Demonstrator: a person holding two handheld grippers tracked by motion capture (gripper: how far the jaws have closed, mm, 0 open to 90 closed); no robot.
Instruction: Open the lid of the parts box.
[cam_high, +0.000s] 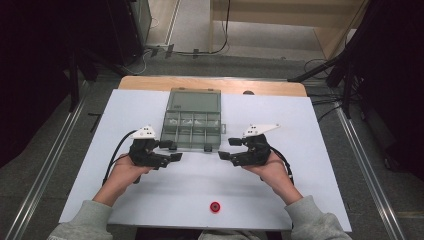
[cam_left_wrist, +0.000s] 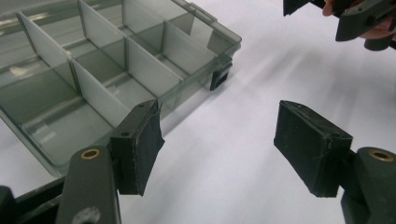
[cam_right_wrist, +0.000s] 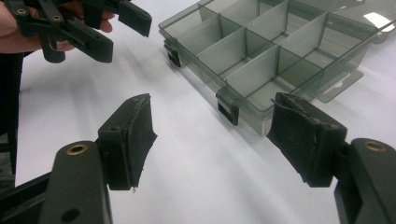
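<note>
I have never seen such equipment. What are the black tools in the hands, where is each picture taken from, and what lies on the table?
A person holds two hand-operated grippers, the left gripper and the right gripper. One camera looks down from above the table; each of the other two rides on a gripper and looks along its black jaws. On the white table lies an open clear organizer box with empty compartments, and a small red object near the person. Both grippers are open and hold nothing; they point toward the box's front edge.

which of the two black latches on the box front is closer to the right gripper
The latch at the right front corner of the clear compartment box. It sits just ahead of the open right gripper, while the other latch lies by the left gripper.
</note>
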